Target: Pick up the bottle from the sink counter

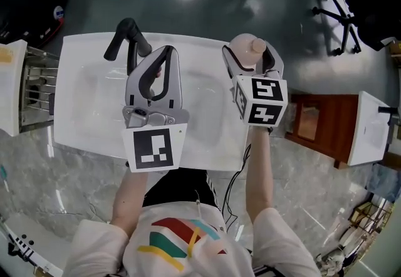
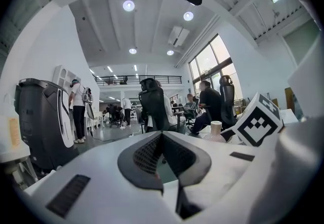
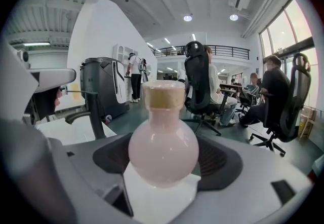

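Observation:
A round pink bottle point(image 1: 243, 45) with a cork-coloured cap sits between the jaws of my right gripper point(image 1: 250, 51), above the back right part of the white sink counter point(image 1: 81, 138). In the right gripper view the bottle point(image 3: 163, 147) stands upright and fills the gap, with the right gripper point(image 3: 163, 159) shut on its bulb. I cannot tell whether its base touches the counter. My left gripper point(image 1: 164, 53) hovers over the basin to the left, shut and empty. In its own view the left gripper point(image 2: 162, 159) has its pads together, and the bottle point(image 2: 216, 129) shows off to the right.
A black faucet point(image 1: 128, 37) rises at the back left of the basin, close to the left gripper. A metal rack point(image 1: 34, 91) stands left of the counter and a brown cabinet point(image 1: 319, 122) right of it. Office chairs point(image 1: 341, 15) and people fill the room beyond.

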`<state>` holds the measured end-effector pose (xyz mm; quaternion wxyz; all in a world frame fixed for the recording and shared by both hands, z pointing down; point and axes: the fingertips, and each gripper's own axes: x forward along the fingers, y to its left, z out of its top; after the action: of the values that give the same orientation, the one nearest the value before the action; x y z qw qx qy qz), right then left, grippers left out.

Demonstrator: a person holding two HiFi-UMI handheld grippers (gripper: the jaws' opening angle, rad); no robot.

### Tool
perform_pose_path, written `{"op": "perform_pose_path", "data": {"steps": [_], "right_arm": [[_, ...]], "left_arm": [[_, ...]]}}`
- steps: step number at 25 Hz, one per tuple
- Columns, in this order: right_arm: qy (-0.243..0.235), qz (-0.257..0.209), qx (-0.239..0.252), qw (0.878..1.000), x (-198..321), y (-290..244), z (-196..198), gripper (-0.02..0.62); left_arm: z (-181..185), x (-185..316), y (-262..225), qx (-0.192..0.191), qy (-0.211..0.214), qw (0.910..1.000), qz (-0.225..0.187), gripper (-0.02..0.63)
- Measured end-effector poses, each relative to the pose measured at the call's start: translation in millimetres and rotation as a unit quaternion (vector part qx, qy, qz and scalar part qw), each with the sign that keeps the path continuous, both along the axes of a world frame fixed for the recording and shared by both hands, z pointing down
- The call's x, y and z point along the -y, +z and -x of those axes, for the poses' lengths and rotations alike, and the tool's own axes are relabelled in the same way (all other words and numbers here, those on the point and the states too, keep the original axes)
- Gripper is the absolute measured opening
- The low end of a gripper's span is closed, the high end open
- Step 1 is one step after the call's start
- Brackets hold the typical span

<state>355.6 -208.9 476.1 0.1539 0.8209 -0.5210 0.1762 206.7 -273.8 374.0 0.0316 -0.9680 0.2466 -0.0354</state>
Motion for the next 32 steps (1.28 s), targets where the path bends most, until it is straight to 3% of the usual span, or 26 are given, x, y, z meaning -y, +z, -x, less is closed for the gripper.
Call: {"op": "perform_pose_path", "data": {"steps": [7,11,16,25,32], "right_arm": [[-0.041,-0.066,-0.039,0.996,4,-102,41,0.383],[-0.083,-0.118,-0.060,0.988,22,-159,93,0.383],[-0.167,-0.162,-0.090,0.969,40,-212,174,0.383],[-0.280,-0.211,-0.095,0.932,50,-245,307,0.383],[-0.344,-0.222,-0.065,0.910,40,-244,369,0.383]], "left_arm": [[31,5,-65,-0.035,-0.032,0.9981,-0.039,0.018],[77,21,-97,-0.048,-0.082,0.9948,-0.037,0.018],[145,30,-133,-0.072,-0.151,0.9850,-0.043,0.018],[252,21,-165,-0.090,-0.244,0.9635,-0.061,0.018],[314,6,-167,-0.084,-0.309,0.9451,-0.068,0.018]]}}
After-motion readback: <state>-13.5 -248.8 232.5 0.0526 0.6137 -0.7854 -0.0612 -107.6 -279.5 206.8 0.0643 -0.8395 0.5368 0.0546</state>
